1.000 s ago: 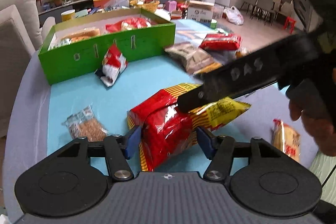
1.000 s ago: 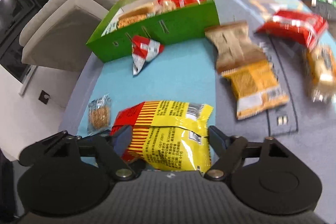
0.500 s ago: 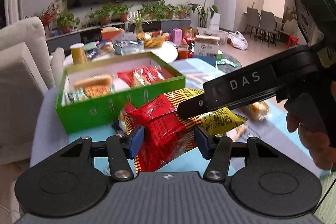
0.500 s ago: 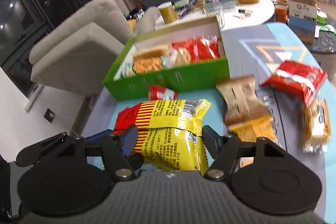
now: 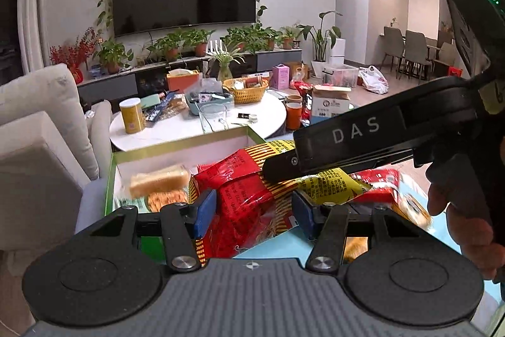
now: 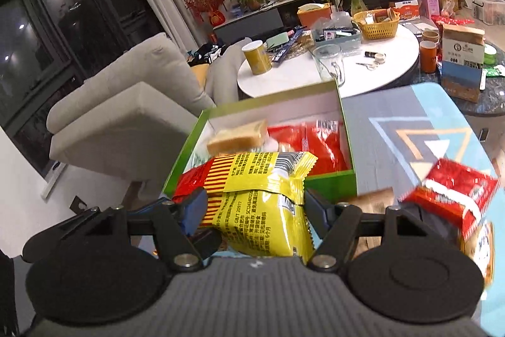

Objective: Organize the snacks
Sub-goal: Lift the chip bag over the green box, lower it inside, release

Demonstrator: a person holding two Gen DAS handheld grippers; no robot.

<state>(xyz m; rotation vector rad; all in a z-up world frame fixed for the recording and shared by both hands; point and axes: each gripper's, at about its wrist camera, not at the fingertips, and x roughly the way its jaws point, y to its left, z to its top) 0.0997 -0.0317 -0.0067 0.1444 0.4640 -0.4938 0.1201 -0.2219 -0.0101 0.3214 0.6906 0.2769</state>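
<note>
- Both grippers had the big red-and-yellow snack bag (image 5: 249, 198) up off the table, one at each end.
- The left gripper (image 5: 249, 210) was clamped on the red end; the right gripper (image 6: 255, 207) was clenched on the yellow end (image 6: 258, 198).
- The bag's long axis ran across between them, crosswise to the fingers.
- The green box (image 6: 331, 179) sat dead ahead and lower, part filled with a bread slice (image 6: 236, 138) and red packets (image 6: 315, 144).
- Judging by the views, neither gripper was clearly nearer; the bag's front edge hung over the near wall.
</note>
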